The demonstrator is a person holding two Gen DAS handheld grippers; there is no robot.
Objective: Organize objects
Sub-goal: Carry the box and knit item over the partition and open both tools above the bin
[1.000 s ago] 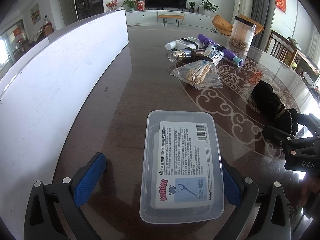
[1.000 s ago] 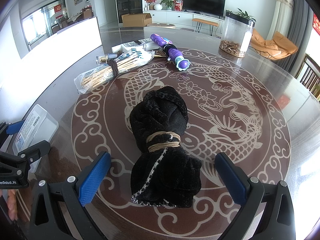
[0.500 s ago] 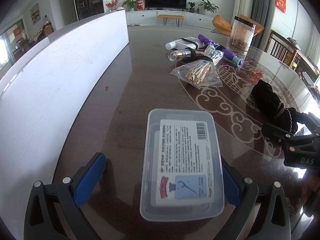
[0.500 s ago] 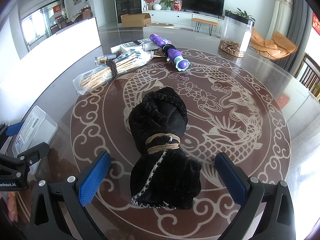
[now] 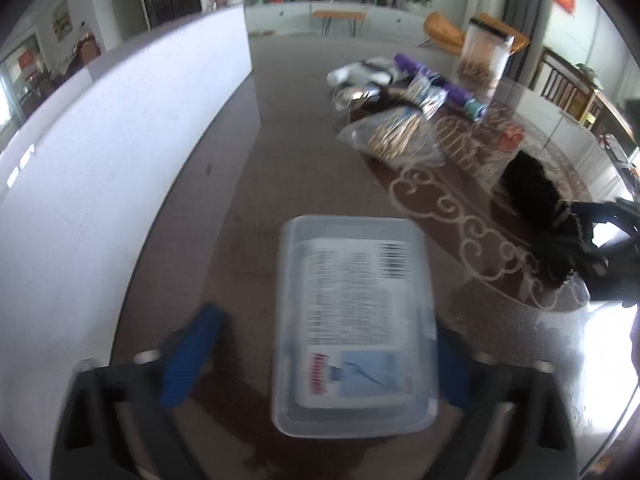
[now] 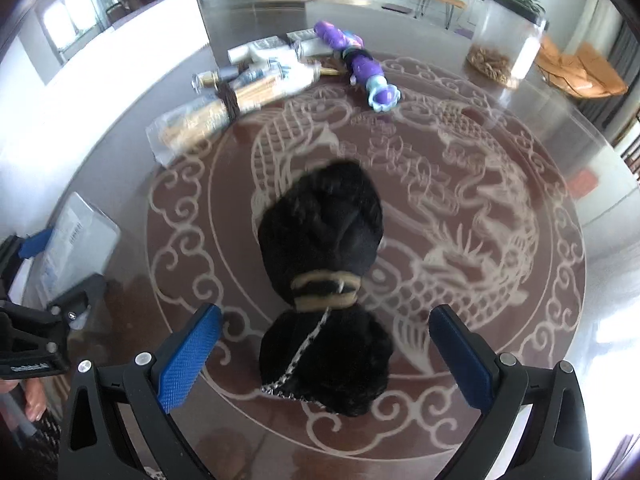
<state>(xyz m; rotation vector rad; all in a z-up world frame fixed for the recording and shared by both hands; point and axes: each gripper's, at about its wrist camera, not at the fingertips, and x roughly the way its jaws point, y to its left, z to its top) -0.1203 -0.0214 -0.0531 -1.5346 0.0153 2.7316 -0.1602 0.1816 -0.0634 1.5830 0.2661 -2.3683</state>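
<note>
Landmark: the dragon medallion (image 6: 460, 216) inlaid in the round table (image 5: 304, 128).

Left gripper (image 5: 320, 364): jaws closing, with the clear plastic box (image 5: 354, 320) between them. The box lay flat, label up, on plain tabletop just outside the medallion's scroll border. The far-side pad sat against the box wall; the near-side blue pad (image 5: 190, 360) was apart from it, so no grip. That view was motion-blurred.

Right gripper (image 6: 324, 360): jaws wide and beginning to close, straddling the black cloth bundle (image 6: 324, 280), pads clear of it on both sides. The bundle, tied with a tan band (image 6: 324, 290), lay inside the medallion.

At the medallion's far edge: a bag of wooden sticks (image 6: 224, 110) and a purple toy (image 6: 360, 68) with small packets beside them. A clear jar (image 6: 508, 52) stood beyond the far rim.
</note>
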